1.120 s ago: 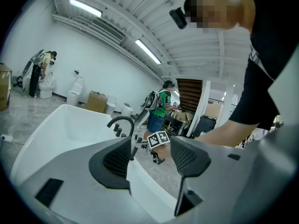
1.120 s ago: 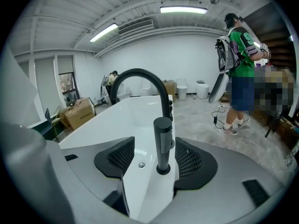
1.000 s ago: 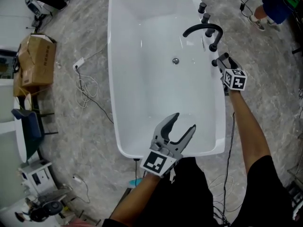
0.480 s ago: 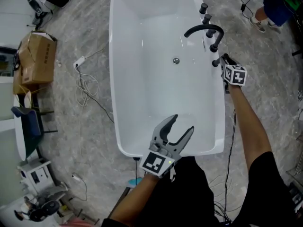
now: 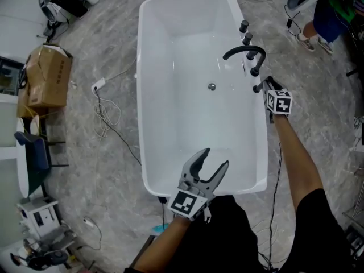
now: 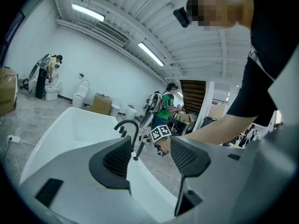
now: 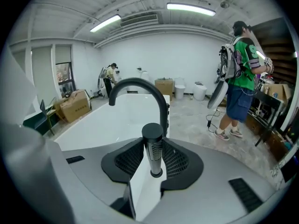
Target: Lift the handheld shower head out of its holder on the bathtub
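Shower head (image 7: 152,141) clamped, right gripper (image 7: 153,158) jaws just closed | head view: grip unclear | left gripper (image 6: 150,148) wide

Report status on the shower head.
Left gripper open, empty, over white bathtub's near end. Right gripper just closed on black cylindrical handheld shower head, apparently still in its holder. Curved black spout beside it; lift path looks clear.

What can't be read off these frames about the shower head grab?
- Holder, right gripper view: whether the shower head has cleared it cannot be told; its lower end covers the ring.
- Right gripper jaws, head view: too small, and partly under its marker cube.
- Shower head, left gripper view: tiny, with its top behind the right gripper.
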Tool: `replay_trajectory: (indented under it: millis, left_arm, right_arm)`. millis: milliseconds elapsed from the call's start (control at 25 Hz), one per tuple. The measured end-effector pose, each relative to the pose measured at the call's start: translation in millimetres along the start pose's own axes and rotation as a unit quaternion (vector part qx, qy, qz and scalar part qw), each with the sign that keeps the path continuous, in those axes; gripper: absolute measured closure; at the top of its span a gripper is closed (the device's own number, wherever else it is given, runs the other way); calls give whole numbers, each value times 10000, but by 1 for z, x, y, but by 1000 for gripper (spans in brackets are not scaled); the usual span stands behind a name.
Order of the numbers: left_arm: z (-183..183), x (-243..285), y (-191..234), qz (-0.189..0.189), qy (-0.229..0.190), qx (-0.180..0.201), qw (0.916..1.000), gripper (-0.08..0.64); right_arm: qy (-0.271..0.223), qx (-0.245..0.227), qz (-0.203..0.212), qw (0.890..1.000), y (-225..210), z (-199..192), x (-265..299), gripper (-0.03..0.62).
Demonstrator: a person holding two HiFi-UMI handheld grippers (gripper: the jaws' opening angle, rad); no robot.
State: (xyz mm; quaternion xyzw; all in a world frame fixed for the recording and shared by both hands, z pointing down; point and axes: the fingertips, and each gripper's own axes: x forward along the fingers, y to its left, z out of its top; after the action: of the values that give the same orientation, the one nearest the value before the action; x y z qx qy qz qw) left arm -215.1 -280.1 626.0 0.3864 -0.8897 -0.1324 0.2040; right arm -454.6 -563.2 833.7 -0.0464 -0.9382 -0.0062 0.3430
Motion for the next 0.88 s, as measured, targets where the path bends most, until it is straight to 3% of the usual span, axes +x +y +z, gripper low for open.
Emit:
replay_trajectory:
  millis: [440,880]
  left_arm:
    - [54,-29,-17,-200,-331,202,9990,321]
    - [82,-81,-27,-308,-525,331,9976,321]
  right_arm:
    - [-268,-214,-162,9993,5,75,-67,478]
    - [-668,-43,-266,9974,25,136,-142,477]
